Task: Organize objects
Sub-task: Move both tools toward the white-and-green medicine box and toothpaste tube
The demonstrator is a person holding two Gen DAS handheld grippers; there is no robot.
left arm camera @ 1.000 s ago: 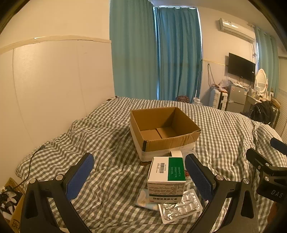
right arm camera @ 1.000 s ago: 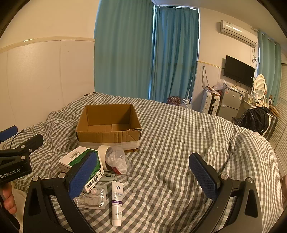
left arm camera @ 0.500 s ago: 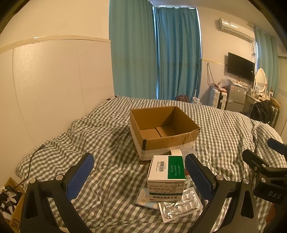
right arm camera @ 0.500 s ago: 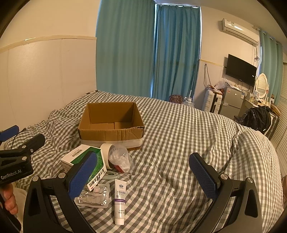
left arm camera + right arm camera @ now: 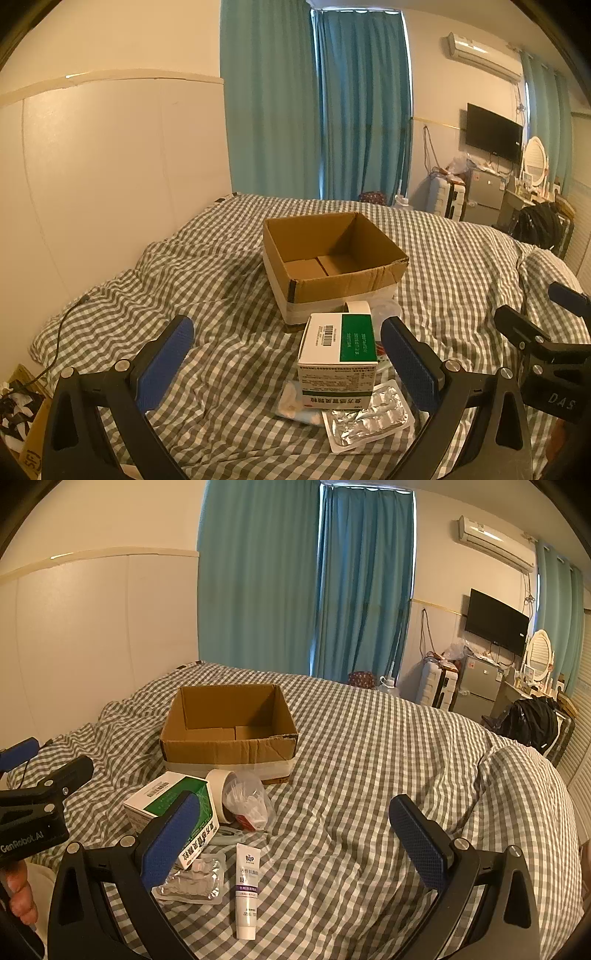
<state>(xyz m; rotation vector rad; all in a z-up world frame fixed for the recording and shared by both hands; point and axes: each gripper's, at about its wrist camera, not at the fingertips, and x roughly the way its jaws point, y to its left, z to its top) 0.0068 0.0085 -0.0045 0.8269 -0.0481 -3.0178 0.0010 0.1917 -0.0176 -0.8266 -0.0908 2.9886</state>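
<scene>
An open, empty cardboard box (image 5: 332,254) (image 5: 229,731) sits on the checked bed. In front of it lie a white-and-green medicine box (image 5: 338,354) (image 5: 166,797), a silver blister pack (image 5: 369,417) (image 5: 192,882), a roll of tape (image 5: 218,790), a clear plastic bag (image 5: 247,801) and a white tube (image 5: 247,886). My left gripper (image 5: 288,362) is open and empty, hovering just short of the medicine box. My right gripper (image 5: 295,842) is open and empty above the tube and the bedding.
The checked duvet (image 5: 388,775) is rumpled, with a raised fold at the right (image 5: 524,794). A white wall panel (image 5: 110,177) runs along the left. A cable (image 5: 62,325) lies at the bed's left edge. Furniture and a black bag (image 5: 532,723) stand far right.
Both grippers have drifted slightly forward toward the pile and box. Nothing was taken hold of or moved.
</scene>
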